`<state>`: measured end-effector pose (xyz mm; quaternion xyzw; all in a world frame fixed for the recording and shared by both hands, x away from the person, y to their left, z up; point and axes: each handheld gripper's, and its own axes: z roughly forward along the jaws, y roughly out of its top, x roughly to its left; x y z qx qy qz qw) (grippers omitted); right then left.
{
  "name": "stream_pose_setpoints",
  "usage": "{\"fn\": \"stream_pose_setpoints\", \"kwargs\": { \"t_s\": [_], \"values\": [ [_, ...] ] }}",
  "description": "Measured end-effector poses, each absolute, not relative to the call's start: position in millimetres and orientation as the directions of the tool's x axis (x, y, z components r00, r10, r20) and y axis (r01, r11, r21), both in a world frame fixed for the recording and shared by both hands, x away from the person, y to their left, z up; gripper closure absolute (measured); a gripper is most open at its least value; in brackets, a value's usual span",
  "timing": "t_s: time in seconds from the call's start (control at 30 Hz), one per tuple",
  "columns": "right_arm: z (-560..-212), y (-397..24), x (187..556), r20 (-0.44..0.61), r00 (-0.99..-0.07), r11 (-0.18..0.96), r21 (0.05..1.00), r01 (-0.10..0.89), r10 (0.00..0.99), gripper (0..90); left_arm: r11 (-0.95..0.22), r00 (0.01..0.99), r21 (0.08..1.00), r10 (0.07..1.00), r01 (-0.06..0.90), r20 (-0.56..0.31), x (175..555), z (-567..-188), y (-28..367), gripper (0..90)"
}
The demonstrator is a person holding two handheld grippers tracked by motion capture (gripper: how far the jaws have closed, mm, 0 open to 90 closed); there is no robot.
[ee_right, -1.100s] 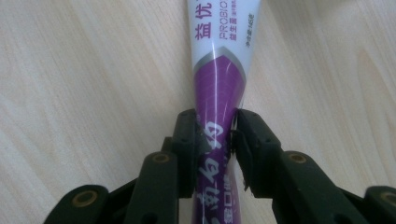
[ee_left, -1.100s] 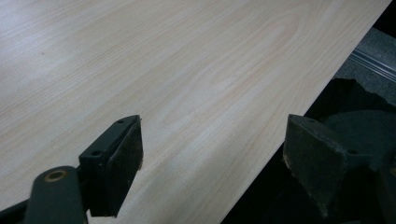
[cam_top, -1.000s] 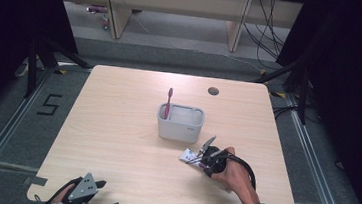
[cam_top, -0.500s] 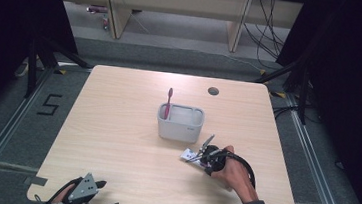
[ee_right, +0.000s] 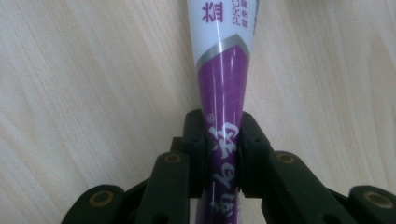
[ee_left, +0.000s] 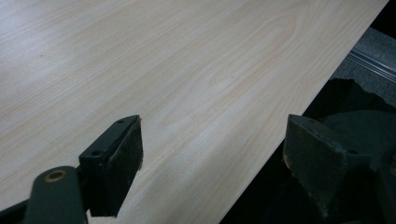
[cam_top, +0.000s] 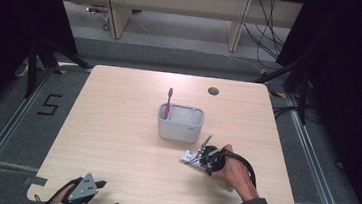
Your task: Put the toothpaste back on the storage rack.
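Right gripper (ee_right: 223,154): jaws pinched on toothpaste tube (ee_right: 223,88), pads pressing both sides of its purple part; jaws have just been closing a little further w/ tube between them.
Right gripper, high view (cam_top: 203,157): low over table (cam_top: 115,141), near-right area, just in front of grey caddy (cam_top: 180,127); person's hand (cam_top: 232,175) behind it, dark sleeve at bottom edge.
Toothpaste tube, high view (cam_top: 189,157): lying on tabletop, apart from caddy, its white end sticking out left of gripper.
Tube look: white upper part w/ purple print, silver band, purple lower part w/ white characters; runs straight away from right gripper cam, flat on the wood.
Left gripper (ee_left: 212,163): jaws wide apart, nothing between pads; wood tabletop and its edge under them.
Left gripper, high view (cam_top: 94,199): at near-left table edge, grey three-cornered plate on top, well apart from tube.
Caddy: mid-table, upright, open top.
Toothbrush (cam_top: 168,102): standing in caddy's left end, reddish handle, head up, slight tilt.
Table hole (cam_top: 213,91): far side, round, dark.
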<state>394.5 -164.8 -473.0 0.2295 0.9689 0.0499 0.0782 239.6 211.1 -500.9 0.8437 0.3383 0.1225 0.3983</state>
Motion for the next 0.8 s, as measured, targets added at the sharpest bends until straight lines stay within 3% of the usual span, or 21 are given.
{"fn": "stream_pose_setpoints", "kwargs": {
  "t_s": [0.47,0.8],
  "values": [
    [-471.8,-160.2,399.7,-0.098,-0.899,0.905,0.042,0.424,0.426,76.8,-0.464,0.748,0.754,0.661,0.465,-0.054,239.6,-500.3,211.6,19.5],
    [-469.8,-164.2,396.4,-0.114,-0.893,0.900,0.068,0.430,0.435,77.1,-0.459,0.747,0.755,0.662,0.468,-0.060,239.5,-501.1,210.3,19.5]
  ]
}}
